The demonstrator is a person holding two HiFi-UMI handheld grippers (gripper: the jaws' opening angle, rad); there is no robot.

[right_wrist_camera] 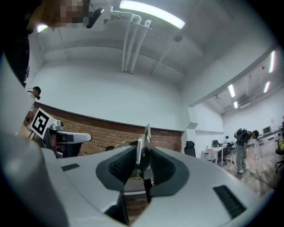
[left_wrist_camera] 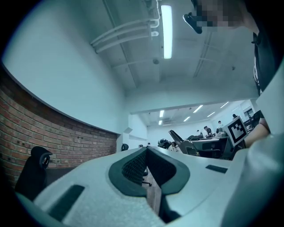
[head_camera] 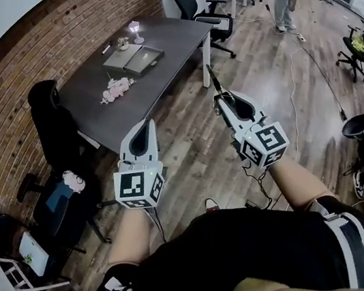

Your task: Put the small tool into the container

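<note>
The long dark grey bench (head_camera: 171, 39) sits in the upper middle of the head view, well apart from you, with wooden floor (head_camera: 189, 147) between. On its far end lies the open grey flat case (head_camera: 134, 58), which I take to be the container.

Your right tool (right_wrist_camera: 144, 148) is clamped on the thin metal implement (right_wrist_camera: 147, 133), which stands upright between the pads and sticks out well past the tips. Your left tool (left_wrist_camera: 146, 150) has its jaws together with nothing between them.

The risk is the grip. The pads hold only a narrow part of a slim, smooth piece, so a jolt on the way to the bench could pivot it or let it slide out onto the floor. Its long free end could also catch the rim of the case and lever it loose.

Only the head view shows the bench and the case. Only the right gripper view shows the pads pressed on the implement's flanks; from above it is just a dark sliver ahead of the tips.
</note>
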